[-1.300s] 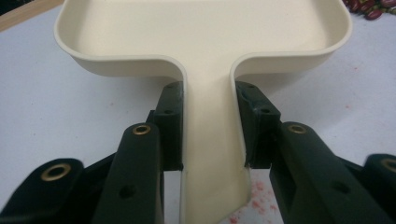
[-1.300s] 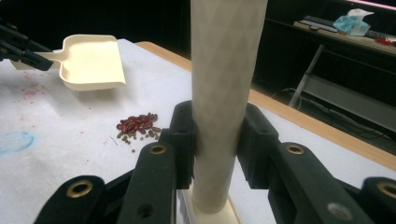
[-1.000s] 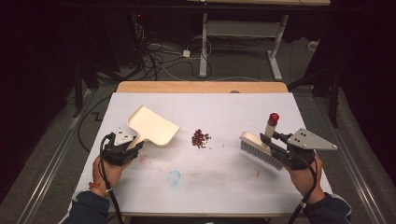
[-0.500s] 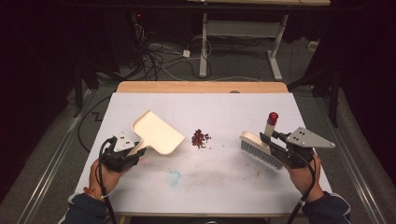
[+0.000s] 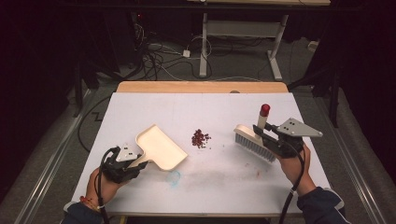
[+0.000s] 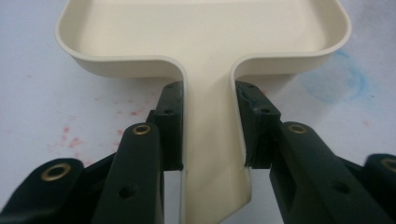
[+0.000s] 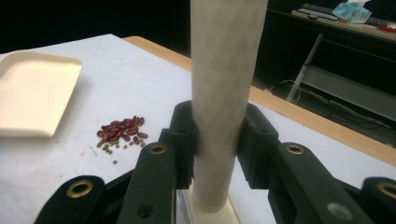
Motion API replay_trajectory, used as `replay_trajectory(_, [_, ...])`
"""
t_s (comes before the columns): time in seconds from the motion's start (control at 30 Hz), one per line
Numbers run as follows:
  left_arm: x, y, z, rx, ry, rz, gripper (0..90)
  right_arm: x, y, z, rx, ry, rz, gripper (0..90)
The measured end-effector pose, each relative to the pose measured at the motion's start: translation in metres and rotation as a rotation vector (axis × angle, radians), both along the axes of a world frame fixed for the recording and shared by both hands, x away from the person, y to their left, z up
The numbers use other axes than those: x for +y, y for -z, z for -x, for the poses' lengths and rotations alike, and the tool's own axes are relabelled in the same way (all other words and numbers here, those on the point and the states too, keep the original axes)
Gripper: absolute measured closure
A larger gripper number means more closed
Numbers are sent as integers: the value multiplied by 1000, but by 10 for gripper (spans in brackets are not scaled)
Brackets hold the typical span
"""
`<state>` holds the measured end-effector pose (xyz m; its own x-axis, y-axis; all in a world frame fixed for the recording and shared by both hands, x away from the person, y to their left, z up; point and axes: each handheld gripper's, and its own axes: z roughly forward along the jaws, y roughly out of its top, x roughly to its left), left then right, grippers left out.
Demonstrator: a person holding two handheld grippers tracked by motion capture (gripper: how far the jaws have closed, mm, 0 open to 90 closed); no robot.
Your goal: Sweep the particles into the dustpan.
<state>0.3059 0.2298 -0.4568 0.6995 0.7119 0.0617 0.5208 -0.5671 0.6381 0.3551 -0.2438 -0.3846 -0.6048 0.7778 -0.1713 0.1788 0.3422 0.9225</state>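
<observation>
Overhead and gripper-mounted views of a white table [image 5: 140,109] with a wooden far edge. The left gripper [image 5: 135,163] is clamped on the flat handle of a cream dustpan [image 5: 161,147]; in the left gripper view both jaws press against the handle's two sides, and the pan [image 6: 205,32] extends away from them over the table surface. The dustpan lies at the near left of the table, its open mouth toward the far right. The right gripper [image 5: 264,135] grips the pale, upright handle of a hand brush [image 5: 252,142], which is capped in red at the top; the bristle head sits on the table at the right. In the right gripper view the jaws close around the cylindrical handle [image 7: 224,93]. A small pile of red beans [image 5: 201,138] lies between pan and brush, apart from both. A faint blue stain [image 5: 173,178] marks the table just near of the pan.
</observation>
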Motion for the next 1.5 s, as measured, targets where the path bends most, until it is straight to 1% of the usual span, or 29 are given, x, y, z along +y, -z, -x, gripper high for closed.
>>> replay_trajectory(0.03, [-1,1,1,10,9,-2,636,2,1,-3,1,5,2,705])
replay_trajectory(0.07, [-4,1,2,16,17,-6,636,8,1,-11,0,2,9,705])
replay_trajectory(0.1, [-6,2,3,21,27,-10,636,8,1,-11,0,2,9,705])
replay_trajectory(0.13, [-9,3,3,26,34,-16,636,16,1,-21,8,8,-11,705])
replay_trajectory(0.17, [-11,3,3,32,42,-19,636,16,1,-21,8,8,-11,705])
replay_trajectory(0.2, [-13,4,3,42,52,-16,636,20,1,-26,19,6,-22,705])
replay_trajectory(0.23, [-16,5,3,51,58,-14,636,29,0,-37,19,8,-39,705])
replay_trajectory(0.27, [-17,5,3,54,61,-16,636,29,0,-37,19,8,-39,705])
replay_trajectory(0.3, [-19,6,3,56,65,-16,635,38,-1,-46,6,5,-39,706])
replay_trajectory(0.33, [-20,6,3,58,70,-19,635,38,-1,-46,6,5,-39,706])
replay_trajectory(0.37, [-21,7,3,58,71,-18,635,43,-2,-50,-1,10,-39,706])
replay_trajectory(0.4, [-21,7,3,59,72,-16,635,55,-1,-60,-7,20,-21,706])
replay_trajectory(0.43, [-21,7,3,61,72,-16,635,55,-1,-60,-7,20,-21,706])
replay_trajectory(0.47, [-21,7,3,61,72,-14,635,66,1,-69,-23,29,6,706])
replay_trajectory(0.5, [-21,7,3,61,72,-12,635,66,1,-69,-23,29,6,706])
replay_trajectory(0.53, [-21,8,4,64,73,-11,635,75,5,-78,-24,38,10,706])
replay_trajectory(0.6, [-21,8,4,62,73,-7,635,79,7,-82,-18,40,5,706])
replay_trajectory(0.77, [-22,9,4,62,70,-4,634,100,19,-98,-12,60,-19,706])
replay_trajectory(0.8, [-22,9,4,63,69,-4,634,100,19,-98,-12,60,-19,706])
replay_trajectory(0.83, [-22,10,4,65,69,-5,634,108,23,-98,-15,60,-27,706])
replay_trajectory(0.93, [-23,10,3,64,65,-1,634,115,24,-96,-22,41,-13,707])
replay_trajectory(0.97, [-24,10,3,64,64,-3,634,122,25,-93,-21,22,2,707])
replay_trajectory(1.03, [-24,9,2,65,63,-1,634,127,26,-89,-13,-8,3,706])
replay_trajectory(1.1, [-24,9,2,67,60,3,634,129,27,-87,-14,-16,11,705])
replay_trajectory(1.17, [-25,9,1,69,57,2,634,133,28,-83,-7,-45,20,703])
replay_trajectory(1.23, [-27,8,0,74,56,-1,634,135,28,-79,9,-73,19,700])
replay_trajectory(1.27, [-28,9,-1,71,57,-4,633,136,28,-76,8,-96,17,701])
replay_trajectory(1.37, [-29,9,-2,71,60,-12,633,136,28,-71,17,-128,7,700])
replay_trajectory(1.5, [-32,10,-5,72,56,-11,633,135,28,-65,21,-147,4,699])
